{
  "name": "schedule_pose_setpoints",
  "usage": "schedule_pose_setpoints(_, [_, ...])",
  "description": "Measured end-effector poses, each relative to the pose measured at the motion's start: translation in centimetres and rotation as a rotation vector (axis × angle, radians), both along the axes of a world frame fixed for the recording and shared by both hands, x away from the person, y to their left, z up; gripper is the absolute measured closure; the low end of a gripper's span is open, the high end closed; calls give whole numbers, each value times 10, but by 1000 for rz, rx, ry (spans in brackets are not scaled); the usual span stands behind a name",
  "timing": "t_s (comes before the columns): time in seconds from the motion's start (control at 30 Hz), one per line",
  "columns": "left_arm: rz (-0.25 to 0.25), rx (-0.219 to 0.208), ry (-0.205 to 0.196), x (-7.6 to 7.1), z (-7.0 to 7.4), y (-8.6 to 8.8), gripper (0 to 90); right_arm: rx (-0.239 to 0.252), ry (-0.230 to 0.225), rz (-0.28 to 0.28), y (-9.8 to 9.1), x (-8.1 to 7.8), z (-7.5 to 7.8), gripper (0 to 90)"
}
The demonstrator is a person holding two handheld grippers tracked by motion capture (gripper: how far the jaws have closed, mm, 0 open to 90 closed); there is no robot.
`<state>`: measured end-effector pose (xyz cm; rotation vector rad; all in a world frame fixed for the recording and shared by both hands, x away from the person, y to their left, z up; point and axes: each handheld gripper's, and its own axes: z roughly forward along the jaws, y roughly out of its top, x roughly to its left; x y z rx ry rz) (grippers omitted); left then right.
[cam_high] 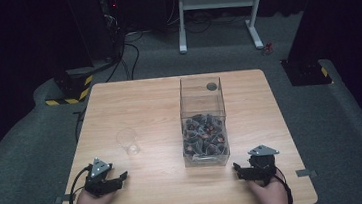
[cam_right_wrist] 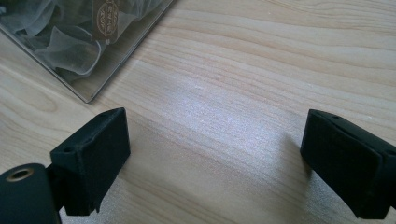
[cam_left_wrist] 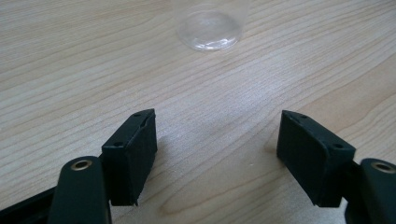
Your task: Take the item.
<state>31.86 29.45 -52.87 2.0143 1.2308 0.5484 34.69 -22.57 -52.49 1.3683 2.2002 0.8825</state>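
Note:
A clear plastic cup (cam_high: 128,140) stands upright on the wooden table (cam_high: 144,110), left of centre; its base (cam_left_wrist: 210,30) appears ahead of the left jaws. A tall clear box (cam_high: 204,122) holds several small dark wrapped packets (cam_high: 203,132); its corner (cam_right_wrist: 84,56) lies up and left of the right jaws. My left gripper (cam_high: 118,181) rests near the front left edge, open and empty (cam_left_wrist: 217,144). My right gripper (cam_high: 241,170) rests near the front right, just below the box, open and empty (cam_right_wrist: 215,158).
A person's hands hold both grippers at the table's front edge. Beyond the table are grey carpet, a white desk frame (cam_high: 217,8), cables (cam_high: 129,51) and black equipment with yellow-black stripes (cam_high: 69,87).

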Motion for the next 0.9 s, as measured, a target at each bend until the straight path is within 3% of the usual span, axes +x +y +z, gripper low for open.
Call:
schedule_pose_setpoints(0.77, [5, -16, 0, 1, 0, 3, 304, 0, 0, 0, 0, 0, 0, 81])
schedule_pose_setpoints(0.9, [2, -40, 7, 0, 1, 4, 321, -1, -1, 1, 0, 0, 0, 82])
